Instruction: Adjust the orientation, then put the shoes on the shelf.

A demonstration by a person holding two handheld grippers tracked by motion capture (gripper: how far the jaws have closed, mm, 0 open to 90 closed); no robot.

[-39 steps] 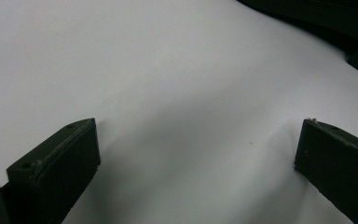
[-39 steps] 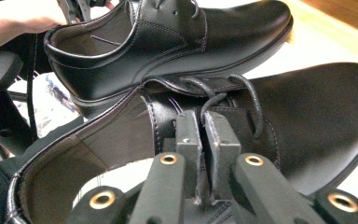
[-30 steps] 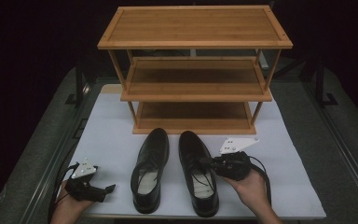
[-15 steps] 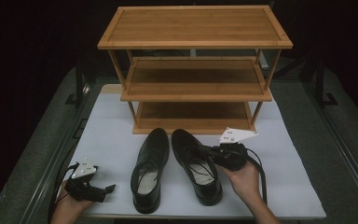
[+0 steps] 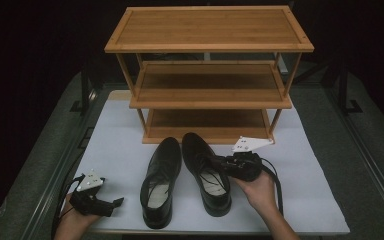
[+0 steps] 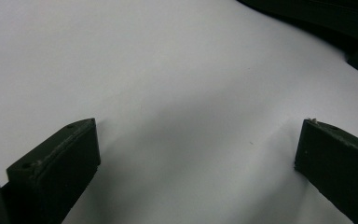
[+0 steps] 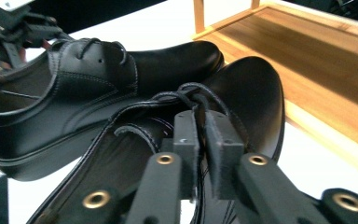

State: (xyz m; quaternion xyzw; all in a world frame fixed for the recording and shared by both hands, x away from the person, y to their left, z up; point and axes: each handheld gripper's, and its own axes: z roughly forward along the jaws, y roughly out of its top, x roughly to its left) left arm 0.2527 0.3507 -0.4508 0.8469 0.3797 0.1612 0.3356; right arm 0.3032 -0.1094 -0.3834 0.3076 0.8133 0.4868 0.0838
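Right gripper [image 7: 200, 123]: my jaws stand nearly closed over the laced throat of the right shoe [image 7: 168, 140]; they have just been opening a little, and a narrow gap shows between the pads with the laces [image 7: 191, 91] right at their tips. I cannot tell whether the pads press on anything.
Right hand [image 5: 257, 187]: mine, holding that gripper [image 5: 220, 164] from the shoe's outer side.
Right shoe [image 5: 207, 172]: black, on the white mat [image 5: 305, 175], its toe angled toward the other shoe.
Left shoe [image 5: 159, 180]: just beside it, toes close together, heels apart.
Shoe rack [image 5: 210, 75]: bamboo, three shelves, standing on the mat beyond the toes.
Left gripper [image 5: 115, 202]: in my left hand [image 5: 72, 220] near the mat's front left corner, well apart from the shoes.
Left gripper's jaws: spread wide over bare mat [image 6: 168, 93].
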